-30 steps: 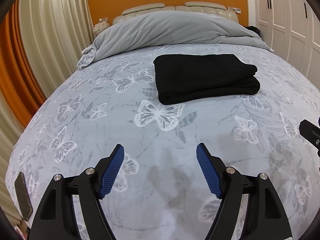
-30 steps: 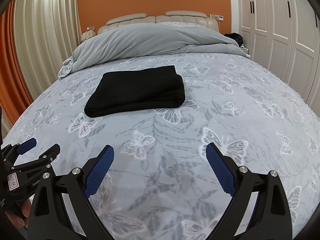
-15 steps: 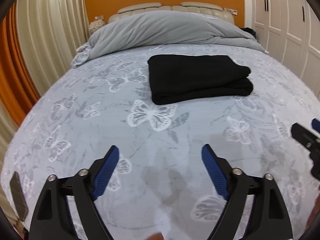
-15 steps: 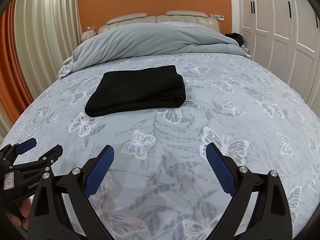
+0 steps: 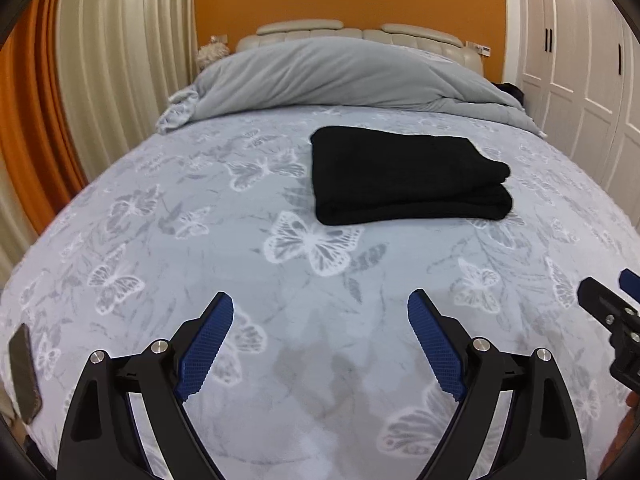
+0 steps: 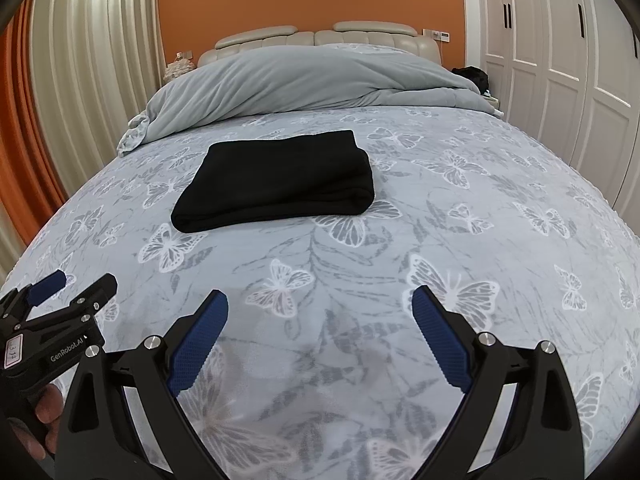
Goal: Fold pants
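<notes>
Black pants (image 5: pixel 404 178) lie folded in a neat rectangle in the middle of the bed; they also show in the right wrist view (image 6: pixel 280 178). My left gripper (image 5: pixel 320 312) is open and empty, well short of the pants, over the near part of the bed. My right gripper (image 6: pixel 320 308) is open and empty, also near the foot of the bed. The left gripper shows at the lower left of the right wrist view (image 6: pixel 72 286). The right gripper's tips show at the right edge of the left wrist view (image 5: pixel 612 292).
The bed has a grey butterfly-print cover (image 5: pixel 200 240). A bunched grey duvet (image 5: pixel 340 76) lies by the headboard. A dark phone (image 5: pixel 24 372) lies at the bed's left edge. Curtains (image 5: pixel 100 60) hang on the left, white wardrobe doors (image 6: pixel 560 60) stand on the right.
Both grippers have drawn back and tilted up a little; the pants sit farther away in view. The left jaws have opened slightly wider.
</notes>
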Available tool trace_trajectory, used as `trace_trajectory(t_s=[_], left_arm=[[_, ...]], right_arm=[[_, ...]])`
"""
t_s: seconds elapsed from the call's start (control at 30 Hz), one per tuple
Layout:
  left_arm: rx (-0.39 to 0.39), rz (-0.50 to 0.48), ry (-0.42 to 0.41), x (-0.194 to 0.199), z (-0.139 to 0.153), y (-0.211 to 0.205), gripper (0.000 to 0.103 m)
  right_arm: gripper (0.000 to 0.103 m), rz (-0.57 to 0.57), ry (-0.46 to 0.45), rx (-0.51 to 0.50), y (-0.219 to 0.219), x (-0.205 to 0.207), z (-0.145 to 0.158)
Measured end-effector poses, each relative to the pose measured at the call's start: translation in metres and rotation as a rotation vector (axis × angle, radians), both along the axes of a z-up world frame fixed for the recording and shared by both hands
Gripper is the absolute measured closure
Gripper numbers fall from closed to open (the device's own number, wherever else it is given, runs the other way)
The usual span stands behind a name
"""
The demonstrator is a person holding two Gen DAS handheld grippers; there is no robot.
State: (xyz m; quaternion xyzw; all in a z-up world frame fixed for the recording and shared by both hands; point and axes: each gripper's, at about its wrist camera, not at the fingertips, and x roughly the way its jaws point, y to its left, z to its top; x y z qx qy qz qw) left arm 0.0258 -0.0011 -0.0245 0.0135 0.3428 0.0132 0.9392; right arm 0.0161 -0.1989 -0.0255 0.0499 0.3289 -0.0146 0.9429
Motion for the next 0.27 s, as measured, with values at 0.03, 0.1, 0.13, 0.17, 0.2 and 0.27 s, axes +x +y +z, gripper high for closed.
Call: trace_trajectory(t_s=[0.03,0.1,0.13,0.17,0.2,0.27], left_arm=[[0.008,0.001,0.0,0.0002,0.0007,-0.0003,0.016],[0.006,-0.007,0.032,0.0025,0.0024,-0.0008,0.016],[-0.017,-0.02,0.037,0.0024,0.0035,0.0001,0.016],[-0.033,-0.027,0.035,0.0017,0.0036,0.0013,0.016],[-0.04,-0.025,0.032,0.0011,0.0042,0.0018,0.016],[-0.041,-0.028,0.034,0.0009,0.0043,0.0012,0.016]], right_arm=[[0.012,-0.001,0.0,0.001,-0.0002,0.0001,0.0001],[0.012,-0.002,0.0,0.002,0.0002,-0.0002,0.0001],[0.012,-0.002,0.0,0.001,-0.0002,0.0002,0.0002],[0.012,-0.003,0.0,0.0,0.0003,0.0002,0.0],[0.012,-0.001,0.001,0.001,-0.0006,0.0004,0.0],[0.012,0.0,0.002,0.001,-0.0008,0.0006,0.0]])
